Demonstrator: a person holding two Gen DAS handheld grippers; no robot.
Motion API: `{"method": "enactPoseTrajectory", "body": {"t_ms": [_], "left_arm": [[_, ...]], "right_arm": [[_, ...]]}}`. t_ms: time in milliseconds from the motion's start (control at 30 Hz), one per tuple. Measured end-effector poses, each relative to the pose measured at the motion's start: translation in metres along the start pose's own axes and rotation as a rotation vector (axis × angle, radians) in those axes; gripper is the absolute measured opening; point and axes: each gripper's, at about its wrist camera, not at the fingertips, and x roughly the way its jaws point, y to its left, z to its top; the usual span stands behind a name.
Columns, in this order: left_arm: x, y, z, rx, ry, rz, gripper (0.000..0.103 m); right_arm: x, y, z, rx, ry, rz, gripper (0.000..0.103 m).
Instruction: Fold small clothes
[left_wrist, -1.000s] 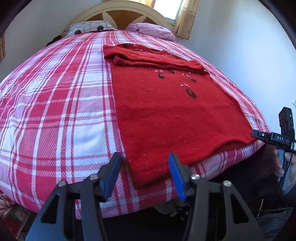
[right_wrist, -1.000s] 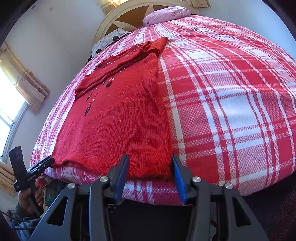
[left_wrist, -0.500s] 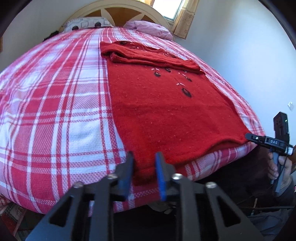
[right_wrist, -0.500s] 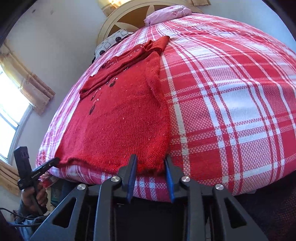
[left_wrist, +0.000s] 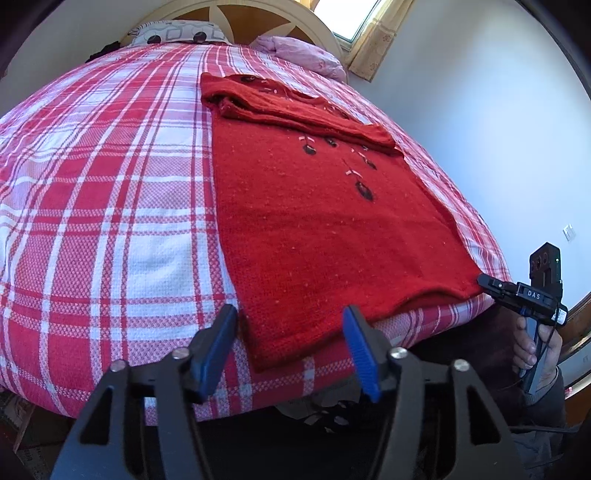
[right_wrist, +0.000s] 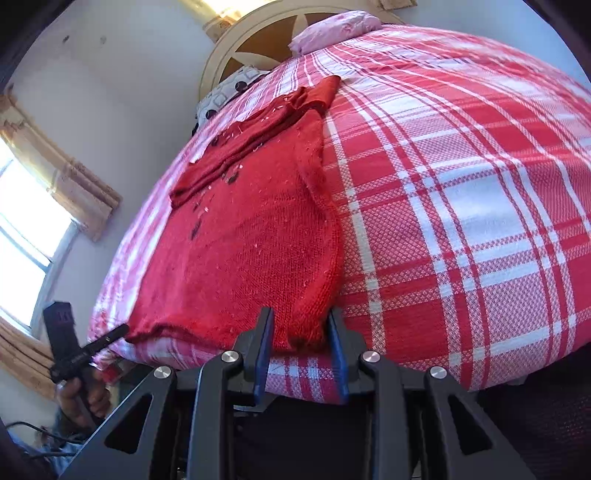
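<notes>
1. Two hem corners mattered in the left wrist view. The red knit sweater (left_wrist: 314, 221) lay flat on the plaid bedspread (left_wrist: 110, 221), its sleeves folded across the top. The left gripper (left_wrist: 290, 317) hung with its jaws wide apart on either side of the near hem corner. The right gripper (left_wrist: 487, 282) met the far corner.
2. In the right wrist view, the right gripper (right_wrist: 301, 321) had its jaws drawn partway in, with the sweater's (right_wrist: 251, 240) corner between them. I could not tell whether they pinched it.
3. The knit looked soft, light and limp, so it would likely sag and stretch. It seemed best held at both hem corners, through both layers.
</notes>
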Motion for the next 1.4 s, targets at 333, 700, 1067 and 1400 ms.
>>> {"method": "enactPoseTrajectory", "body": {"t_ms": [333, 700, 1067, 1400], "left_arm": [[-0.007, 0.007, 0.003, 0.023, -0.03, -0.021, 0.008], [-0.026, 0.005, 0.015, -0.004, -0.107, -0.143, 0.005], [-0.05, 0.013, 0.072, -0.031, -0.242, -0.216, 0.005], [-0.034, 0.03, 0.14, -0.095, -0.254, -0.232, 0.005]], "right_arm": [[-0.017, 0.012, 0.001, -0.071, -0.074, 0.028, 0.008], [-0.03, 0.015, 0.011, -0.055, -0.14, 0.096, 0.008], [-0.049, 0.028, 0.064, -0.058, -0.247, 0.185, 0.008], [-0.047, 0.047, 0.148, -0.093, -0.292, 0.193, 0.008]]}}
